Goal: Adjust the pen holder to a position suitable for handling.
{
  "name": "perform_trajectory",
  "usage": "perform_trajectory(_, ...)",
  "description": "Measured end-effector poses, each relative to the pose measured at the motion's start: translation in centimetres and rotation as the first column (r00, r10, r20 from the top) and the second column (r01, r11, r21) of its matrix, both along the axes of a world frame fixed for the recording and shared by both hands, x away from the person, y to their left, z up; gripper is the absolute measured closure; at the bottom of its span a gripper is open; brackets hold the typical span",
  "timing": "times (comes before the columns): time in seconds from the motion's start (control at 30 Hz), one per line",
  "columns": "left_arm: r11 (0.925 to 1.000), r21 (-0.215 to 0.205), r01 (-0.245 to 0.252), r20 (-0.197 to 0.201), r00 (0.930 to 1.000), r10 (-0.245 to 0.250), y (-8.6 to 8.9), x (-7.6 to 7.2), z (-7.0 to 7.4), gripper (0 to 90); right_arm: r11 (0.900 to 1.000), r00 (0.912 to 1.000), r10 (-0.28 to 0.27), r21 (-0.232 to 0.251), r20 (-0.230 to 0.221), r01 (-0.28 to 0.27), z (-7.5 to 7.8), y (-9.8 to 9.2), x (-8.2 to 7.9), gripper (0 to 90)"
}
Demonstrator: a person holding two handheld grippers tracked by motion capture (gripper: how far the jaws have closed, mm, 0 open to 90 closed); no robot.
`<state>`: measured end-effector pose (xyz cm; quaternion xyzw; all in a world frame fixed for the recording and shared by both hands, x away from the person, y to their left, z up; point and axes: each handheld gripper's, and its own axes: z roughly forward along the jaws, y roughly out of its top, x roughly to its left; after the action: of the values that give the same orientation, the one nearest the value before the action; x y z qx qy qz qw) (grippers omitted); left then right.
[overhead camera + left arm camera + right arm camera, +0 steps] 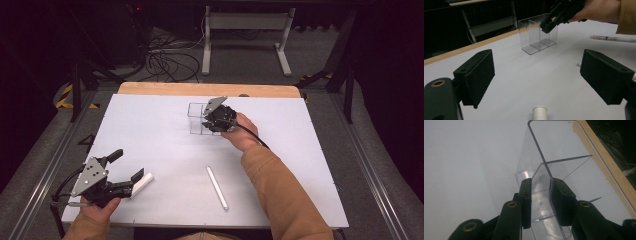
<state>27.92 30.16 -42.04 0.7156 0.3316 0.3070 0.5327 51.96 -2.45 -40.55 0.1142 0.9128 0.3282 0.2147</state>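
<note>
The clear plastic organizer [197, 119] stands upright on the white table [150, 135], a little toward twelve o'clock from the table's middle and near its wooden far edge. The right claw [212, 122] sits at the organizer's three o'clock end. In the right gripper view, its two black jaws straddle one compartment of the organizer [554, 157] with a narrow gap between them; one jaw stands outside the wall and the other is seen through the clear plastic (whether the pads already press on it I cannot tell). No earlier picture is at hand to compare.

The left claw [131, 176] rests near the table's seven o'clock corner, jaws spread wide with nothing between them. A white tube [144, 182] lies just at its tips. A white pen [217, 187] lies at about five o'clock from the table's middle, well apart from both claws.
</note>
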Motion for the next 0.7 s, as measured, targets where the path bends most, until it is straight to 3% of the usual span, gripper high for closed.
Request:
perform_trajectory(0.07, 1.0000, 0.003, 0.004, -0.001, 1.0000, -0.004, 0.0, 0.0, 0.0, 13.1, 0.999, 0.9996, 0.027, -0.023, 0.002, -0.026, 0.1, -0.1, 0.0, 75.5)
perform_trajectory(0.37, 1.0000, -0.002, 0.004, -0.012, 0.9999, -0.004, 0.0, 0.1, -0.1, 13.1, 0.996, 0.9985, 0.054, -0.069, 0.004, -0.053, 0.4, 0.3, -0.7, 82.3)
perform_trajectory(0.5, 1.0000, -0.003, 0.007, -0.017, 0.9998, -0.007, 0.0, 0.2, -0.2, 13.1, 0.987, 0.9923, 0.121, -0.102, -0.024, -0.123, 0.9, 0.4, -1.0, 87.1)
perform_trajectory(0.63, 1.0000, -0.005, 0.006, -0.019, 0.9998, -0.006, 0.0, 0.3, -0.3, 13.1, 0.982, 0.9891, 0.144, -0.116, -0.029, -0.147, 1.1, 0.6, -1.7, 88.5)
perform_trajectory(0.7, 1.0000, -0.002, 0.008, -0.020, 0.9998, -0.008, 0.0, 0.3, -0.3, 13.1, 0.983, 0.9874, 0.154, -0.096, -0.036, -0.157, 1.4, 0.6, -2.0, 88.5)
